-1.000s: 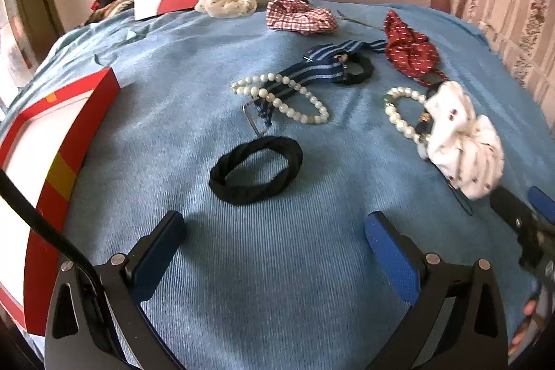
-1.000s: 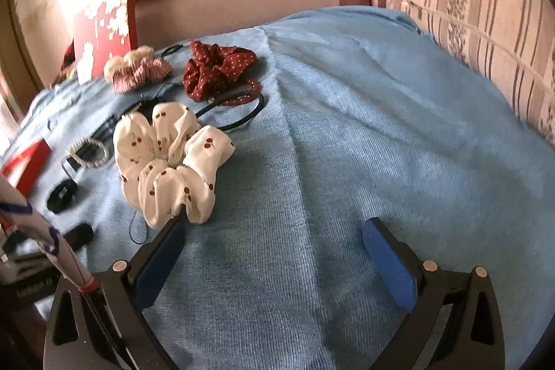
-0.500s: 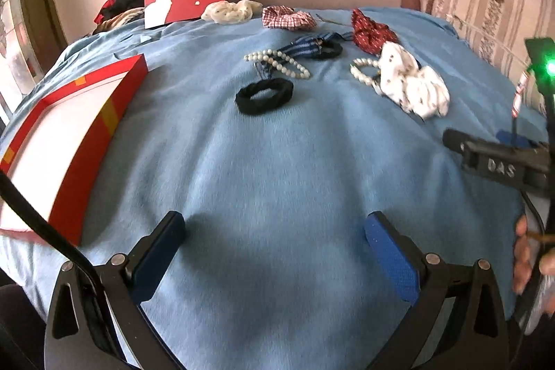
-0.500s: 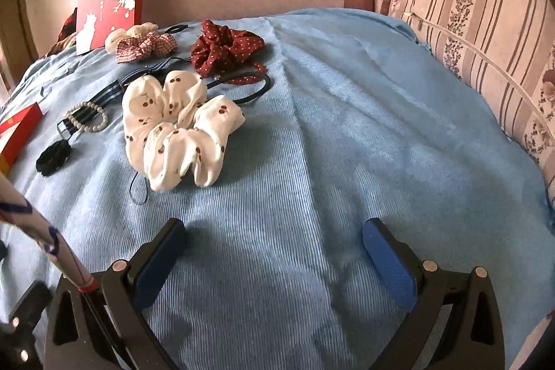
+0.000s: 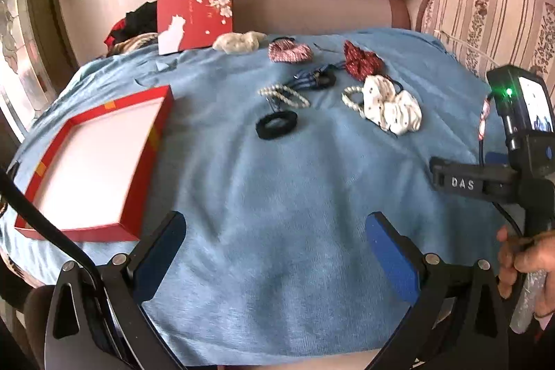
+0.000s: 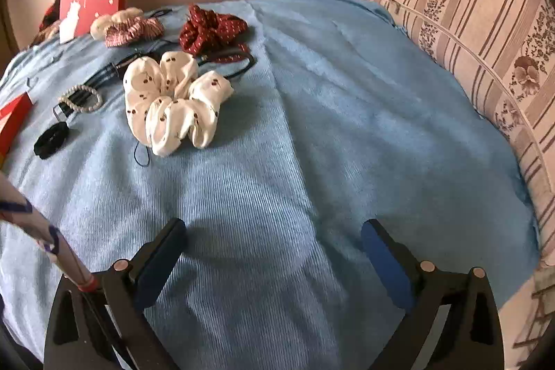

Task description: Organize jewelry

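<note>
A blue cloth covers the surface, bearing an open red box, scattered scrunchies, pearl bracelets and a black hair tie.

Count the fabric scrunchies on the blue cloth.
4: a cream scrunchie by the flowered red box, a checked scrunchie beside it, a dark red scrunchie, and a white cherry-print scrunchie nearest.

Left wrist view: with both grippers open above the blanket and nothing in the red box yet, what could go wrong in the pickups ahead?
1. The pearl bracelet lies over the striped ribbon tie; grabbing one may drag the other.
2. The second pearl bracelet is partly under the cherry-print scrunchie, so fingers could catch fabric instead.
3. The soft blue blanket may bunch when pinching the flat black hair tie.
</note>
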Demonstrator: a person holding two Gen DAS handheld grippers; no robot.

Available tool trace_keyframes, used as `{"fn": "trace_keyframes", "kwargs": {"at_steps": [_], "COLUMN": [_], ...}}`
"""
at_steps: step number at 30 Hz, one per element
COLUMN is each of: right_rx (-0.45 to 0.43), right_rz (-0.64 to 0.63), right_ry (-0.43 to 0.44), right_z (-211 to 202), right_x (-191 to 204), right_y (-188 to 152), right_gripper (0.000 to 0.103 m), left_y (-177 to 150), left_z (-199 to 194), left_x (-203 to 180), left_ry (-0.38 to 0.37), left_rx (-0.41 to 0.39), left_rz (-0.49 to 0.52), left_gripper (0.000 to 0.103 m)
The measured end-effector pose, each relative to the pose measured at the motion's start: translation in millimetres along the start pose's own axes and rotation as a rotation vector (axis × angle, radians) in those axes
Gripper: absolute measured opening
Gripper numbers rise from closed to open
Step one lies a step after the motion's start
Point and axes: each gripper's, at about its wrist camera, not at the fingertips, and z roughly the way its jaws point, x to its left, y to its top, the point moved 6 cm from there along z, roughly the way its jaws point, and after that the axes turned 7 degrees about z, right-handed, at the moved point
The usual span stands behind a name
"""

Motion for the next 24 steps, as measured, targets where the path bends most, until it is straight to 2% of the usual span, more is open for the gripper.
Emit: {"fn": "trace_keyframes", "kwargs": {"at_steps": [6, 9, 17, 24], "right_rx": [-0.017, -0.023, -0.018, -0.013], "right_rz": [-0.038, -0.042, -0.027, -0.049], "right_ry": [-0.044, -0.029, 0.011, 0.029], "right_z": [-14, -19, -21, -22], "right_x": [1, 2, 4, 15], "right_y": [4, 8, 13, 11], "right_gripper": [0.099, 0.099, 0.099, 0.099], "left_y": [17, 23, 31, 32], "left_z": [-11, -8, 8, 13], "left_x": [13, 26, 66, 70], "left_ry": [0.058, 0.060, 0.124, 0.111], "left_rx": [-0.035, -0.019, 0.039, 0.060], "left_rz": [0.036, 0.033, -0.032, -0.062], "left_gripper": [0.103, 0.103, 0.103, 0.103]}}
